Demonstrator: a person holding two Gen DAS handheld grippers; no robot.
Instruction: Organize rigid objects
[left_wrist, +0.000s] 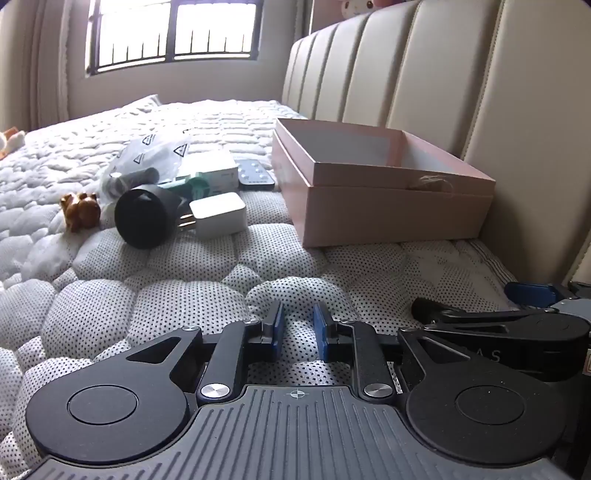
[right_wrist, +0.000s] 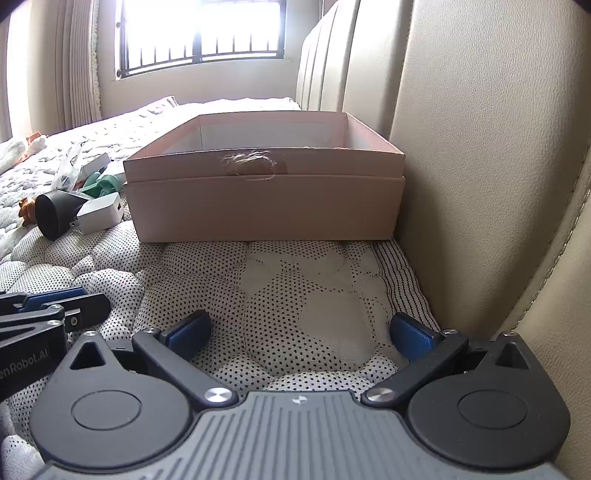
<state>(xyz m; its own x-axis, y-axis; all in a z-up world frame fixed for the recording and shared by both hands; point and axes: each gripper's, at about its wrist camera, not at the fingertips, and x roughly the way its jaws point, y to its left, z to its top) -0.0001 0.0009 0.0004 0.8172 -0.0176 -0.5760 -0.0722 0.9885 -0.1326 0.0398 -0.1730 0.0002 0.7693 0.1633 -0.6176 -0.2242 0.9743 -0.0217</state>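
Right wrist: box (right_wrist: 264, 210) beyond tongs (right_wrist: 301, 334)

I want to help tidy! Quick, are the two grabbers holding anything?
Left gripper: nearly closed with a small gap, holding nothing, just above the mattress.
Right gripper: wide open, empty.

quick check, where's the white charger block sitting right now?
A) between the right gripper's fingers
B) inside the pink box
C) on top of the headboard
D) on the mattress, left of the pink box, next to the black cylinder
D: the white charger block lies on the mattress beside the black cylinder, left of the pink box.
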